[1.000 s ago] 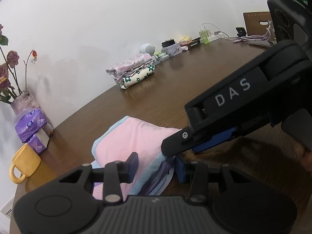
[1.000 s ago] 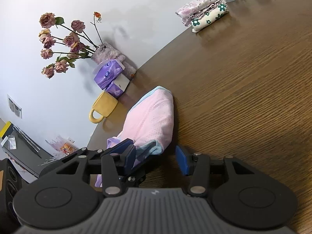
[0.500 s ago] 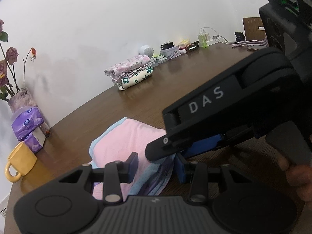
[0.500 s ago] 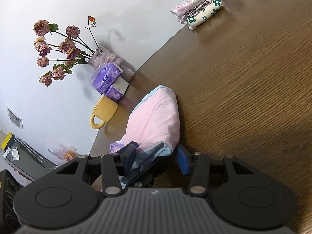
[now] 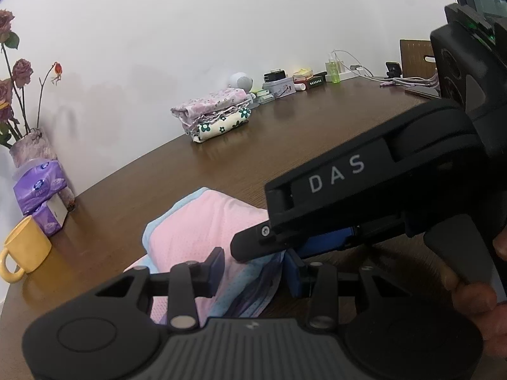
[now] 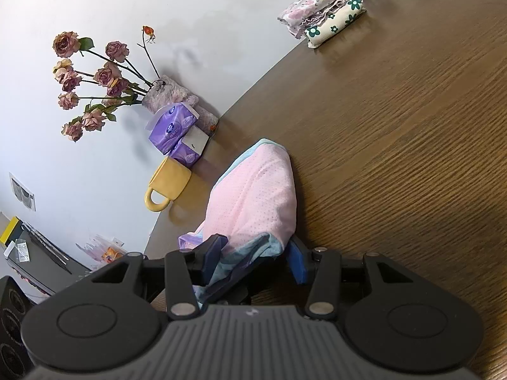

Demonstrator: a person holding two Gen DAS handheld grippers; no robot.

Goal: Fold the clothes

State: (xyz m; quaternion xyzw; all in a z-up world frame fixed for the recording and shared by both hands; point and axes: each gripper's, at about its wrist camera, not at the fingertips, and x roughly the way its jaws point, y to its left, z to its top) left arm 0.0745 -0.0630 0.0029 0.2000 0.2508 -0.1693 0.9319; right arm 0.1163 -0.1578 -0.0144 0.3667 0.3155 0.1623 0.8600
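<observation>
a brown wooden tabletop [image 5: 317,133] is seen in both views, set against a white wall. a pink garment [image 6: 256,193] with a light blue edge is laid in a folded bundle near the tabletop's front edge, its near end lifted into both grippers. the left gripper [image 5: 253,267] is seen partly closed, with the garment's blue and purple layers filling the gap between its fingers [image 5: 215,261]. the right gripper [image 6: 253,258] is likewise partly closed, and the garment's near blue end is gripped between its fingers [image 6: 215,250]. in the left wrist view the right gripper's black body is crossed over the garment, and part of a hand [image 5: 475,297] is seen at its handle. a stack of folded clothes [image 5: 215,114] is placed well apart, by the wall. a vase of dried roses [image 6: 171,96], purple tissue packs [image 6: 177,133] and a yellow mug [image 6: 168,185] are grouped beside the garment, at the tabletop's edge.
</observation>
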